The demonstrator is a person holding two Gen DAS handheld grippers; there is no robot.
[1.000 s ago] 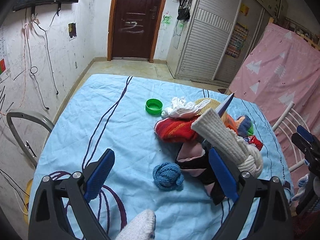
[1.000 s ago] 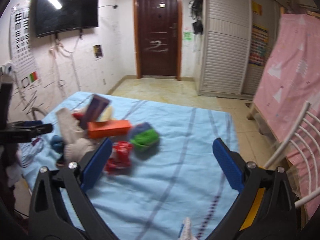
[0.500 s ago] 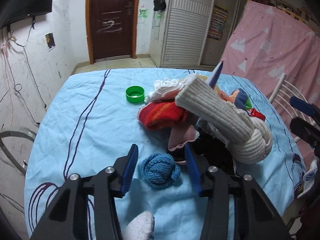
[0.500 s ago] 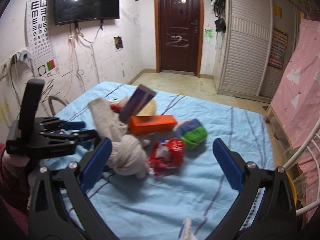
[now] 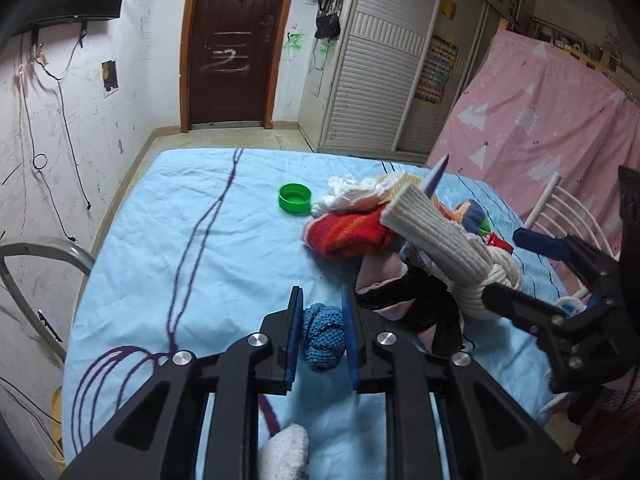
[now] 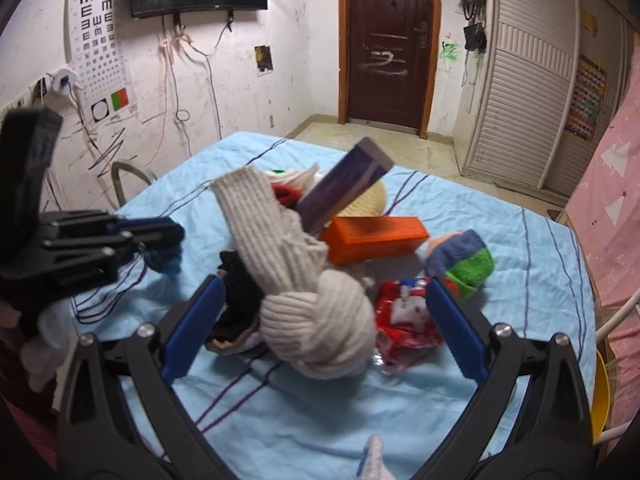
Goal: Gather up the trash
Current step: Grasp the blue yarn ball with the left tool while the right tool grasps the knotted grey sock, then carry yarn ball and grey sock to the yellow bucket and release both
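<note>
The left gripper (image 5: 322, 338) has just been closing, and now its blue pads pinch the small blue knitted ball (image 5: 323, 336) on the blue sheet (image 5: 168, 224). The ball is soft and squishy, so I think it could slip out when it gets lifted, or drag the black cloth (image 5: 416, 304) next to it. The right gripper (image 6: 316, 324) is spread wide and holds nothing; the big white knotted sock (image 6: 316, 320) sits between its pads. It could bump the red wrapper (image 6: 404, 312) or tip the purple box (image 6: 344, 188) that leans on the pile. The two grippers are close and might knock together. I see no bin or bag for the trash. The green cap (image 5: 295, 197) lies open side up with nothing in it
</note>
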